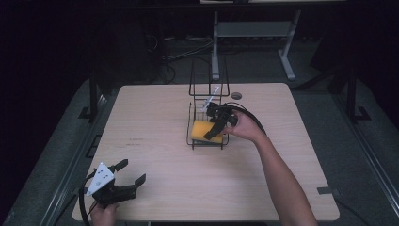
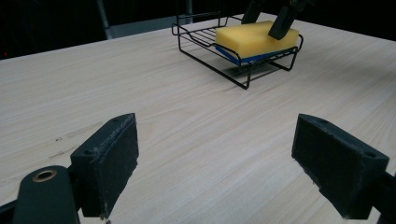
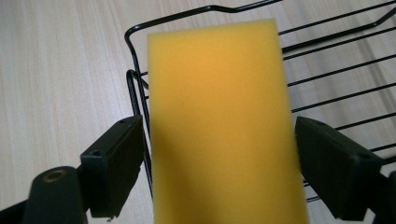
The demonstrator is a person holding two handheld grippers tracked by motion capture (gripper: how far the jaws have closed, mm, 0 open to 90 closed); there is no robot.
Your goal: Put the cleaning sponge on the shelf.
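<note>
Sponge (image 3: 224, 121) work is the step in hand: the yellow block, with a blue underside seen from the left gripper view, lies in the black wire rack (image 1: 195, 139) near the middle of the surface (image 1: 155, 155), and the right hand-held gripper (image 1: 215, 128) is poised over it. In its own view the jaws stand on either side of the sponge, spread and seemingly just clear of the foam rather than pressing it, so I judge this to be either the instant ahead of a grasp or the instant of letting go; which of the two cannot be told. If a lift is meant, the next move calls for closing squarely on the long sides and rising straight up, clear of the rack's wire rim. The left hand-held gripper (image 1: 129, 176) hovers well apart at the near left corner, jaws wide and holding nothing.
</note>
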